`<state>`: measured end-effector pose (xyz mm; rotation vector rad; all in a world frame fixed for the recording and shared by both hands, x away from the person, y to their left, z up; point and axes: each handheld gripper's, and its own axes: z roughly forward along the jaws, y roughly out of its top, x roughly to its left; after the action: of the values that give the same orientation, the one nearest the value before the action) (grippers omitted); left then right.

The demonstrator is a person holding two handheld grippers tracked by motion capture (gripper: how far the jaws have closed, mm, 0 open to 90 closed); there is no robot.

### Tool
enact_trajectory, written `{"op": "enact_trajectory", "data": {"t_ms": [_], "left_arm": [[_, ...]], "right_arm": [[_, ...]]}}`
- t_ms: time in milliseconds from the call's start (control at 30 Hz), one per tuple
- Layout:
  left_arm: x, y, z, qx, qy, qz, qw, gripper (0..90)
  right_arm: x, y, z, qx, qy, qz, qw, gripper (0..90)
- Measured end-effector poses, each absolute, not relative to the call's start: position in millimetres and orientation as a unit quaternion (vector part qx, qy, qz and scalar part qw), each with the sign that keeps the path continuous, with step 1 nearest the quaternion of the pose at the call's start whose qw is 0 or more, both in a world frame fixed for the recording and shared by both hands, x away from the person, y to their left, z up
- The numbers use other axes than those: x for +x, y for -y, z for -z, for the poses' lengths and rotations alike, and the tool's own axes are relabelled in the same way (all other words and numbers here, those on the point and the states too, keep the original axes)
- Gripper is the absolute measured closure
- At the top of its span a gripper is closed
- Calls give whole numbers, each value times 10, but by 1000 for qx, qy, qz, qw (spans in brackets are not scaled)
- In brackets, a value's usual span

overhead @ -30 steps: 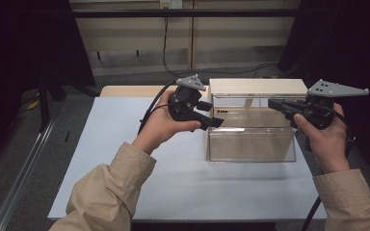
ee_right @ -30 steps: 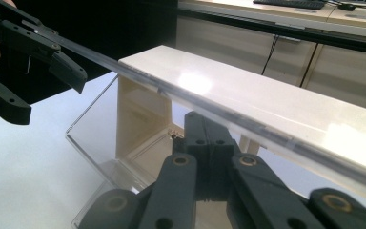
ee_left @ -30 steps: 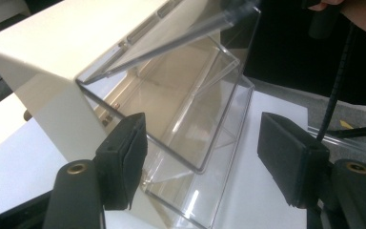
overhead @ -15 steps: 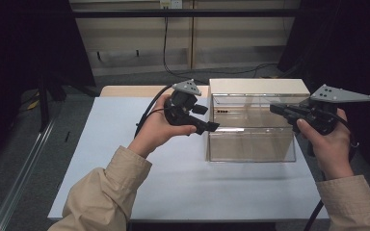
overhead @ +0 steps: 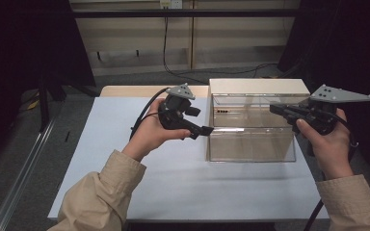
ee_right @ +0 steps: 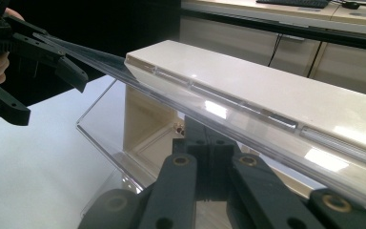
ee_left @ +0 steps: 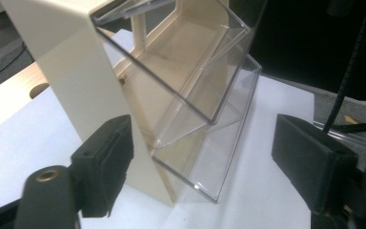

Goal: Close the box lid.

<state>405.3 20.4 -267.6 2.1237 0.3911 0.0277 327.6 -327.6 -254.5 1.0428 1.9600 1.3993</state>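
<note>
At frame centre-right the clear-lidded box is lying long-axis across, while the left gripper, its empty jaws having just been opening, is facing its left end, and the right gripper, closed, is hovering above its right end.

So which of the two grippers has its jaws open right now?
The left gripper, by the box's left end: its jaws stand wide apart, have just been opening, and hold nothing. The right gripper, at the box's right end, has its jaws shut.
</note>
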Motion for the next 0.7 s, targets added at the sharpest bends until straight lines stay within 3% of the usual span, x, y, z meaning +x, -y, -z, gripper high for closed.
{"op": "enact_trajectory", "data": {"t_ms": [367,700], "left_arm": [[4038,-358,2781,865,-167,-11,473,68],[4000,-458,2862,871,-151,-11,467,61]], "right_arm": [[3275,3277,2581,385,-724,-514,251,900],[3248,3289,2624,387,-723,-512,253,900]]}}
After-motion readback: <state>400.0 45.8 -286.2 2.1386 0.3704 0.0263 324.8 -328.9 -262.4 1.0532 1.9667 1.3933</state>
